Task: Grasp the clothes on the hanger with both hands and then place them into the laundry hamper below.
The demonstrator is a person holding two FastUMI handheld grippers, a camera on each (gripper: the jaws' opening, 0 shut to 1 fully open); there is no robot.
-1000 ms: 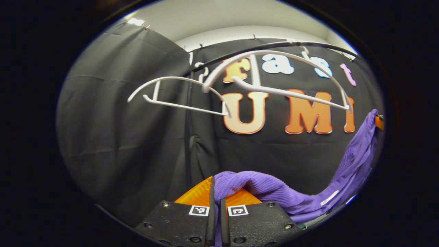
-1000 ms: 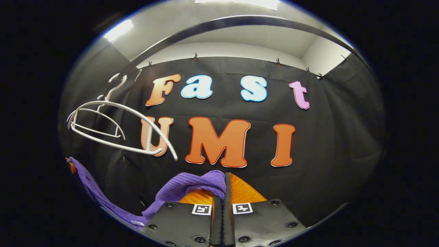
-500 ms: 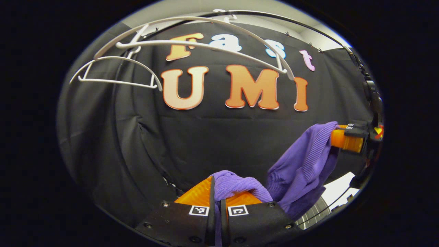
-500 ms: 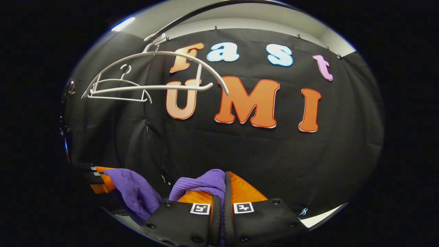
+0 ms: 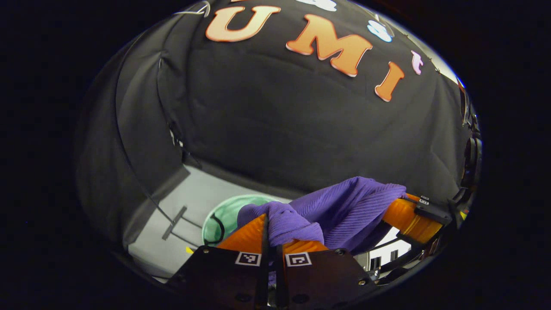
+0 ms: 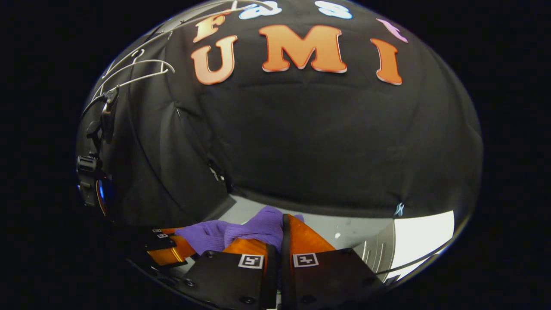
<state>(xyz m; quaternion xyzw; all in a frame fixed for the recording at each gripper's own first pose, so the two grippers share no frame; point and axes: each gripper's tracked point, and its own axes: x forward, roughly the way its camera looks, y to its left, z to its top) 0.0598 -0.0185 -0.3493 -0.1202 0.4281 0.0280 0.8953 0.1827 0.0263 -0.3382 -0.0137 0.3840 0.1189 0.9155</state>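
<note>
Cloth, purple and ribbed, hangs bunched between your two grippers. Your left gripper is clamped tight on one fold; your right gripper pinches another, fingers closed on it. Below, on the grey floor, the green hamper sits just beside the cloth. Hangers sit empty, high at the left.
</note>
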